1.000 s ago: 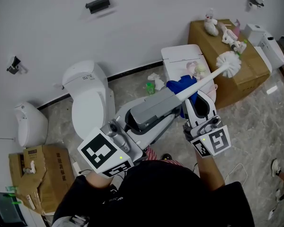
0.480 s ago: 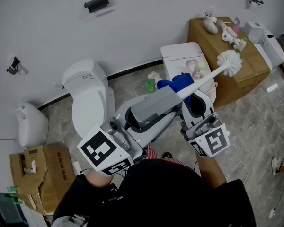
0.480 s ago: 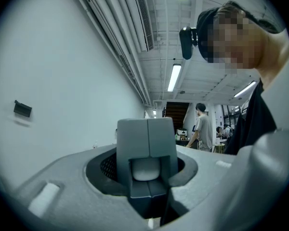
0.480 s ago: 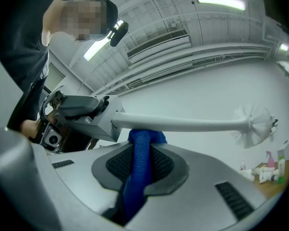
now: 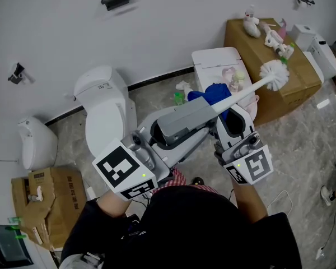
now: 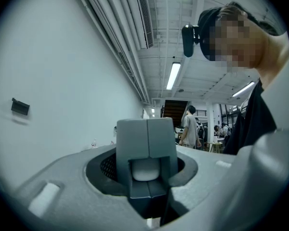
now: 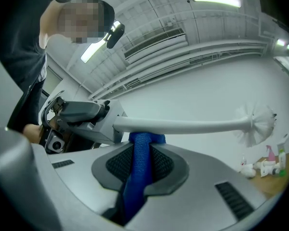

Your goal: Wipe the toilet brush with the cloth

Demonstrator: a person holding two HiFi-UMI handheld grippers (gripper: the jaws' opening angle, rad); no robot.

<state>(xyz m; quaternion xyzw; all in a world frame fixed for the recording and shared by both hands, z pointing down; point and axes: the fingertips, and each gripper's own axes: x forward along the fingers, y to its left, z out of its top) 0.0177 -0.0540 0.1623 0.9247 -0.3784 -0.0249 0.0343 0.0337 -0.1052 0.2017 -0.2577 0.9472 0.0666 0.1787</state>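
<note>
left gripper (image 5: 167, 134) is gripping brush (image 5: 243, 91) handle, raised above floor (image 5: 294, 150) | right gripper (image 5: 233, 121) is pinching blue cloth (image 7: 138, 163) against shaft | judgement: sliding cloth steadily toward bristles, pressing firmly, is probably working best

The left gripper (image 5: 167, 129) points level, jaws clamped on the thick end of the toilet brush (image 5: 247, 89). Beside it, the right gripper (image 5: 233, 116) tilts upward, jaws pinching the cloth (image 5: 211, 93) against the shaft.

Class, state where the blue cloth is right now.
In the right gripper view, the blue cloth is pinched in the right gripper, touching the white toilet brush from beneath.
</note>
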